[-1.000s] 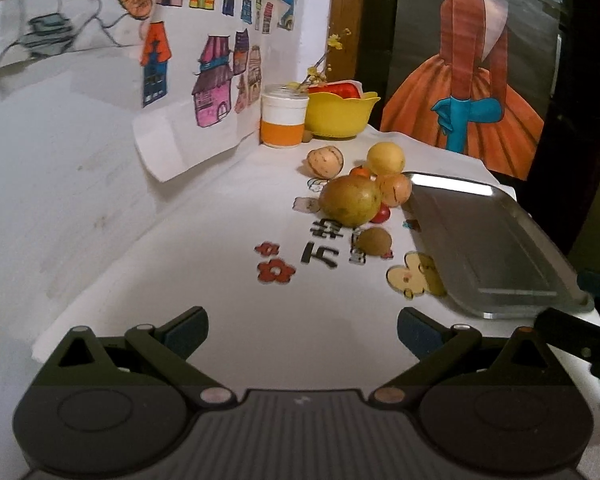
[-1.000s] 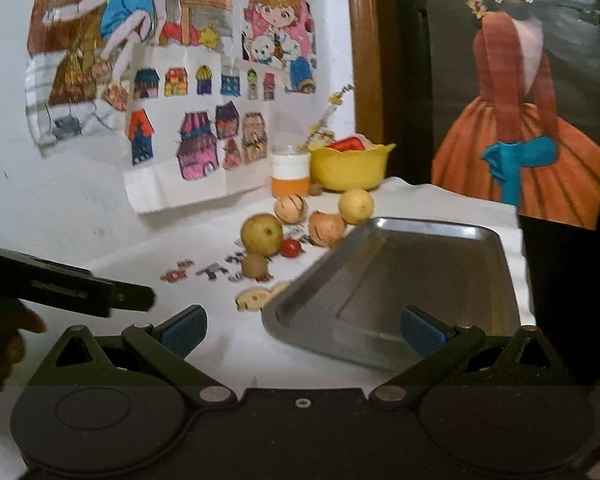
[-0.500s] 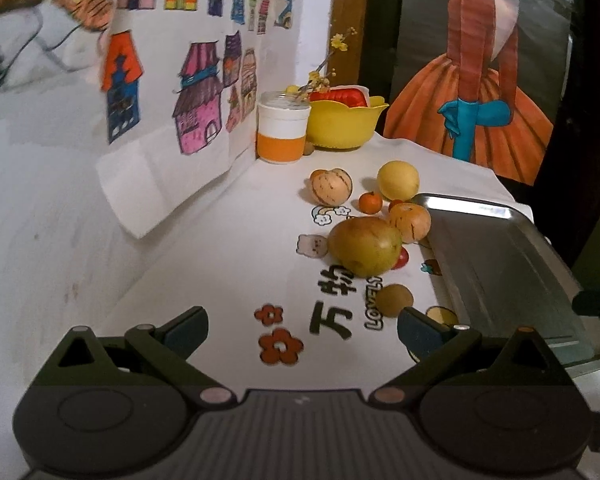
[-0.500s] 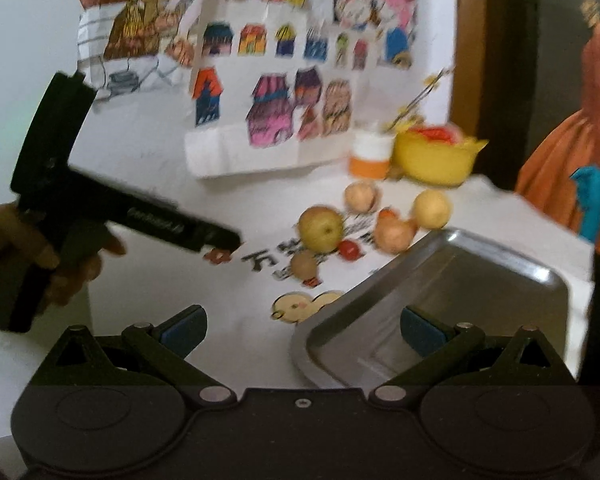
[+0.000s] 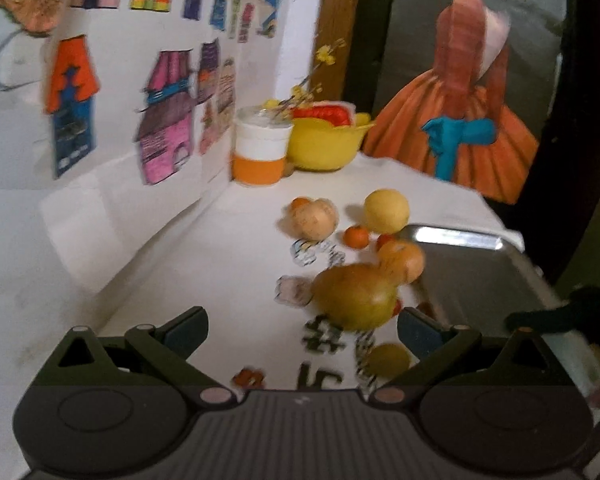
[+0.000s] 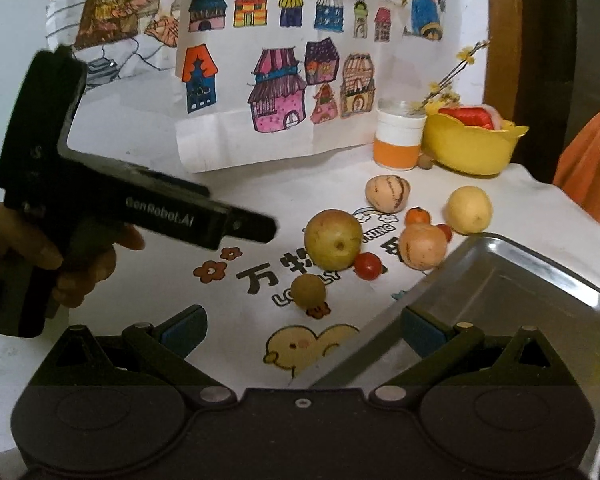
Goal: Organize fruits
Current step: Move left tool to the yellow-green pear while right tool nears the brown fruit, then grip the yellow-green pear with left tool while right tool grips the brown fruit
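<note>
Left gripper (image 5: 300, 330) has pushed forward since the earlier frames, the big yellow-green fruit (image 5: 354, 296) now sits just ahead of its fingertips instead of far off; the right-wrist view has swung so the left gripper body and the hand (image 6: 80, 264) gripping it fill the left side; left jaws spread wide, nothing between them; right gripper (image 6: 302, 326) jaws spread too, empty, its right finger over the near rim of the metal tray (image 6: 540, 280); fruits all on the white printed cloth (image 6: 180, 360), left of the tray, none in it; small brown fruit (image 6: 309, 290) nearest, red cherry tomato (image 6: 368, 266) touching the big fruit; striped peach-coloured fruit (image 6: 422, 246) beside the tray's far corner; another striped one (image 6: 388, 193), small orange (image 6: 417, 216) and yellow round fruit (image 6: 469, 210) behind; yellow bowl (image 6: 472, 148) and orange-banded cup (image 6: 398, 140) at the back by the wall drawings (image 6: 276, 80); left view blurred.
</note>
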### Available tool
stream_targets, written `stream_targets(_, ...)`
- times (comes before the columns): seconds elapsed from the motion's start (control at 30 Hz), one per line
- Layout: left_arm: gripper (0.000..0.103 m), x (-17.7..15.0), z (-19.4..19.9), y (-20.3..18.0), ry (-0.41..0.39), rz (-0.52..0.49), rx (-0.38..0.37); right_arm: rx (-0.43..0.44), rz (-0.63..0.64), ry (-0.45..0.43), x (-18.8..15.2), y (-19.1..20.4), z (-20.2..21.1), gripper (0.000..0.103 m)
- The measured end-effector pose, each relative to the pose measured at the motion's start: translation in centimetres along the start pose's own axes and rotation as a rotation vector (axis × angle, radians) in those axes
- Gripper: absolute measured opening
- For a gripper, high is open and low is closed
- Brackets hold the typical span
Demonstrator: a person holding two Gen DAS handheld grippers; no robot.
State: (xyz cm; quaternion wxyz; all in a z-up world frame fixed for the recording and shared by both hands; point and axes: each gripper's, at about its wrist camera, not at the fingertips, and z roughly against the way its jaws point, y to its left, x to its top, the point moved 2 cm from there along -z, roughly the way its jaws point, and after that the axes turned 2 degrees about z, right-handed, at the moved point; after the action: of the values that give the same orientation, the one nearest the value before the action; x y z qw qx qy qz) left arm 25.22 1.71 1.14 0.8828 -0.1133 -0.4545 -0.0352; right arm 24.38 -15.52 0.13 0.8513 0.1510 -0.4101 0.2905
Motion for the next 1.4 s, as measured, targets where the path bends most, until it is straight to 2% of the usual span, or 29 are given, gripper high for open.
stream_targets(0.07, 0.103, 0.4, -0.9, -0.3, -0.002, -0.017, -0.044, 0.01, 0.021, 0.014, 0.2, 0.1, -1.0, 0.102)
stream_targets(0.2, 0.103, 0.6, -2.8, -1.1, 0.022, -0.043, -0.085, 0.009, 0.034, 0.039, 0.4, 0.1, -3.0, 0.099)
stream_targets(0.47, 0.102, 0.6, -5.8, -1.5, 0.115, -0.012, -0.109, 0.023, 0.041, 0.078, 1.0, 0.0, -5.5, 0.078)
stream_targets(0.6, 0.094, 0.7, -6.7, -0.9, 0.152, 0.029, -0.118, 0.028, 0.049, 0.095, 1.0, 0.0, -6.2, 0.064)
stream_targets(0.73, 0.089, 0.8, -7.1, -0.6, 0.162, 0.051, -0.128, 0.027, 0.051, 0.091, 1.2, 0.0, -6.4, 0.056)
stream_targets(0.9, 0.077, 0.9, -7.6, -0.6, 0.164, 0.079, -0.147, 0.028, 0.047, 0.086, 1.3, 0.0, -6.5, 0.047)
stream_targets(1.03, 0.074, 0.9, -7.8, -0.8, 0.16, 0.077, -0.152, 0.027, 0.042, 0.08, 1.3, 0.0, -6.5, 0.04)
stream_targets(1.17, 0.069, 0.9, -7.8, -0.9, 0.158, 0.083, -0.163, 0.025, 0.033, 0.072, 1.2, -0.1, -6.5, 0.037)
stream_targets(1.3, 0.069, 0.9, -7.8, -1.0, 0.158, 0.083, -0.162, 0.016, 0.024, 0.068, 1.2, -0.2, -6.4, 0.029)
stream_targets(1.4, 0.069, 0.9, -7.8, -1.1, 0.154, 0.072, -0.16, 0.017, 0.019, 0.065, 1.2, -0.3, -6.3, 0.029)
